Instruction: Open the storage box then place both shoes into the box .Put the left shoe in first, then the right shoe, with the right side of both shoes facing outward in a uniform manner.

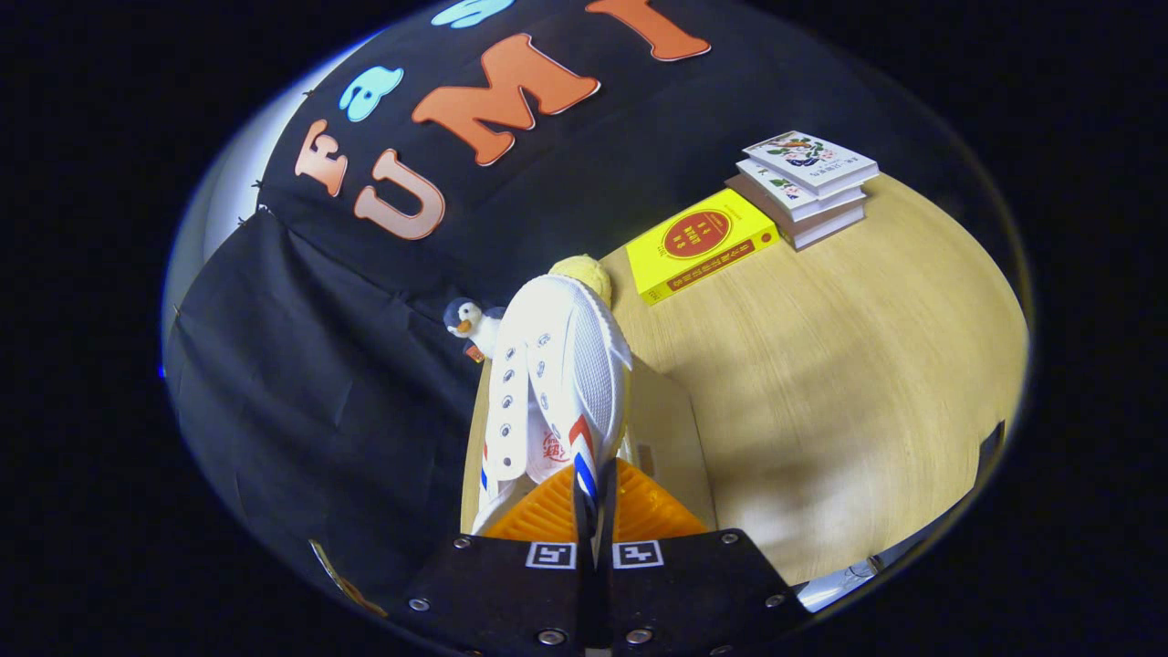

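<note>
A white shoe (pixel 558 383) with red and blue stripes and empty lace eyelets hangs in the air, toe pointing away from me. My gripper (pixel 593 511) is shut on the shoe's side wall near the heel opening, both fingers pressing on the thin edge. The shoe hides what lies directly ahead. Below and to the right of it a pale panel (pixel 671 438) shows; I cannot tell whether it belongs to the storage box.
The light wooden table (pixel 849 383) spreads to the right. A yellow book (pixel 703 245) and a stack of three books (pixel 808 187) lie at its far edge. A small penguin toy (pixel 470 327) and a yellow soft object (pixel 584 272) sit behind the shoe by the black cloth wall.
</note>
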Available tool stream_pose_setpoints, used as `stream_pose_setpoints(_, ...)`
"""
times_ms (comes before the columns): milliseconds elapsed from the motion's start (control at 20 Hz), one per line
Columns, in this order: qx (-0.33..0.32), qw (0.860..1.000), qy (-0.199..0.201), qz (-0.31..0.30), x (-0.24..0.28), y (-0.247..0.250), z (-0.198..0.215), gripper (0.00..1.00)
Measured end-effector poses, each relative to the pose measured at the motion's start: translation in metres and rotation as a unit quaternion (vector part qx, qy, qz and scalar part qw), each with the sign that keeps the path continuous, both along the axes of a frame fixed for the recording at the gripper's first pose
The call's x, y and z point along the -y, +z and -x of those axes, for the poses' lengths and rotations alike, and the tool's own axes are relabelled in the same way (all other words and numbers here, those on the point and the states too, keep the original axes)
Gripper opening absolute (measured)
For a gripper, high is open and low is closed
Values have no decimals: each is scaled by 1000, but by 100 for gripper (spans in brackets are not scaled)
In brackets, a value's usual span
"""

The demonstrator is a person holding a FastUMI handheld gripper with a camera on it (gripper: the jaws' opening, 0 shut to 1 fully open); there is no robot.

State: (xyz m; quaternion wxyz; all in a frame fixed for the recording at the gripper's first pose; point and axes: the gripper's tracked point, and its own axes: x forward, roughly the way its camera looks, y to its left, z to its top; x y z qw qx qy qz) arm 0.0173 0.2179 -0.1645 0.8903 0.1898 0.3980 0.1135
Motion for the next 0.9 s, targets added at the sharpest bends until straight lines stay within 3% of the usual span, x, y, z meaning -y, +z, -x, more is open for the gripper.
stream_pose_setpoints(150, -17, 999, 19, 30, -20, -23, 2, 0)
stream_pose_setpoints(450, -47, 992, 6, 117, -8, -69, 3, 0)
stream_pose_setpoints(800, -50, 983, 24, 175, -16, -81, 6, 5)
stream_pose_setpoints(900, -30, 987, 32, 152, -33, -65, 2, 31)
